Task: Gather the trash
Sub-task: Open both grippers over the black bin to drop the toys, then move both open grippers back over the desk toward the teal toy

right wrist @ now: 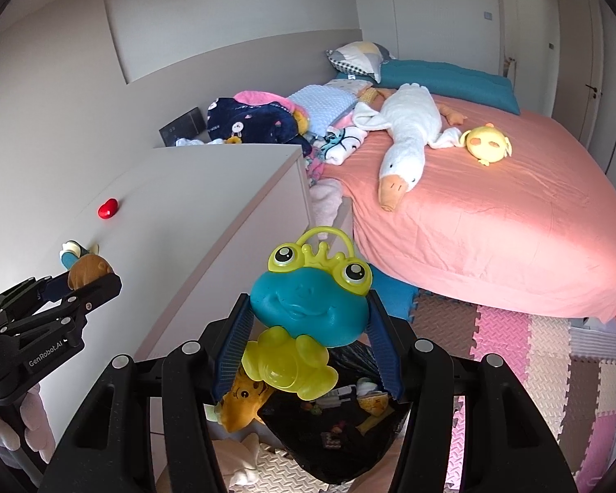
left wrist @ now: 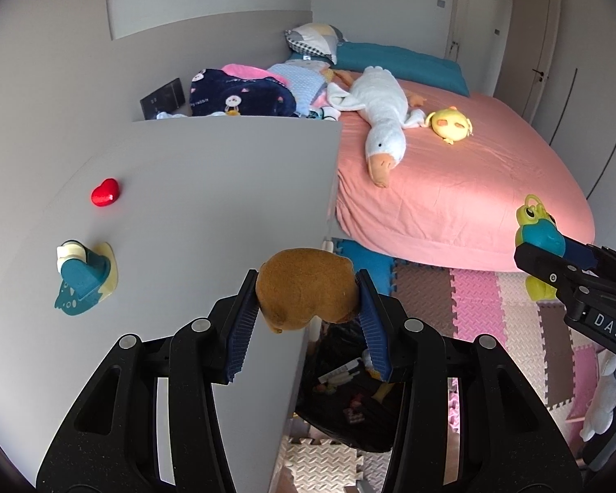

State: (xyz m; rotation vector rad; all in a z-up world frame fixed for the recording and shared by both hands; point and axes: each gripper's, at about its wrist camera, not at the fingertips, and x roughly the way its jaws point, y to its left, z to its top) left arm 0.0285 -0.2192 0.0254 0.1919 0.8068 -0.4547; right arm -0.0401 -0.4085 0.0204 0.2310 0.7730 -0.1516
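1. The left gripper has its jaws pinching a brown plush toy. It holds the toy up in the air, over the front edge of the gray cabinet.
2. The right gripper has its jaws pinching a frog toy with a blue face and a yellow body. The frog is up in the air too.
3. A black trash bag sits open on the foam floor mats, right under both toys. It has small bits of trash in it.
4. A red heart lies near the left edge of the cabinet top. A teal dinosaur toy lies closer to the front, by the same edge.
5. A white goose plush and a yellow chick plush lie on the pink bed.
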